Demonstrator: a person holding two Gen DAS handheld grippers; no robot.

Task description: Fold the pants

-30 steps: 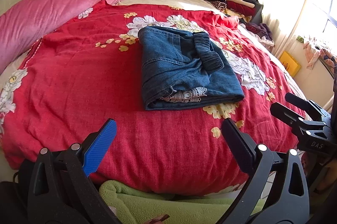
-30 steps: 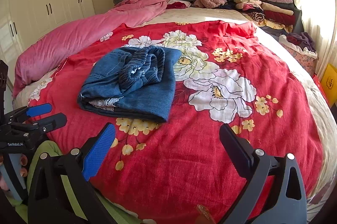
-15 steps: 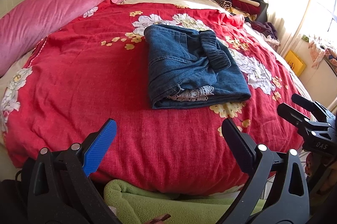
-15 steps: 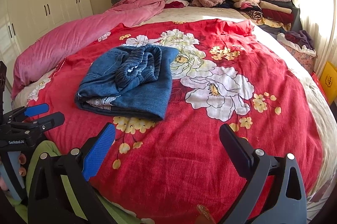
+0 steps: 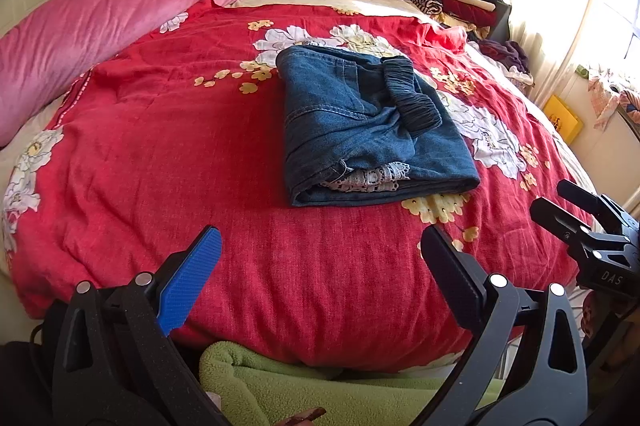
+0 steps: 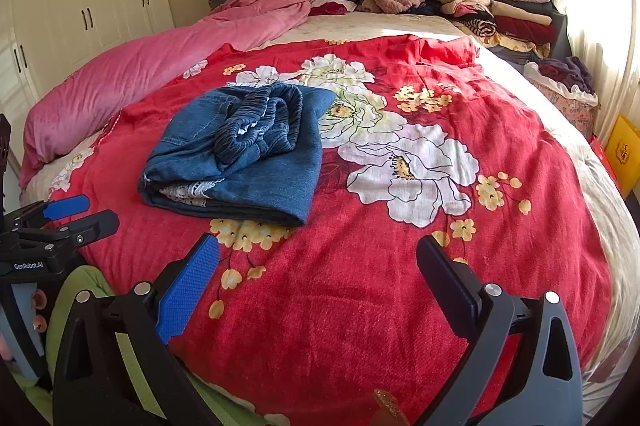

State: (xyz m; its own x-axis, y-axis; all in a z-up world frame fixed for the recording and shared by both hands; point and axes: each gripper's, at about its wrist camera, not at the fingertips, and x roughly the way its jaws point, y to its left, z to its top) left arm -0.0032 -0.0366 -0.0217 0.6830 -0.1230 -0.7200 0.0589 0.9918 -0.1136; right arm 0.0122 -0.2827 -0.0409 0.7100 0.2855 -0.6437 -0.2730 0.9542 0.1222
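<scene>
Denim pants [image 5: 372, 125] folded on red quilt [image 5: 160, 153], nearer than before; both grippers [image 5: 320, 258] [image 6: 318, 258] agape, empty.

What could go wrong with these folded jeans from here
1. The elastic waistband is bunched loosely on top of the folded jeans, so the bundle may spring open if nudged.
2. Lace trim pokes out of the near edge; a finger could snag it on a regrasp.
3. The red quilt is soft, so the left gripper or right gripper, both open and clear, could pinch quilt along with denim.
</scene>
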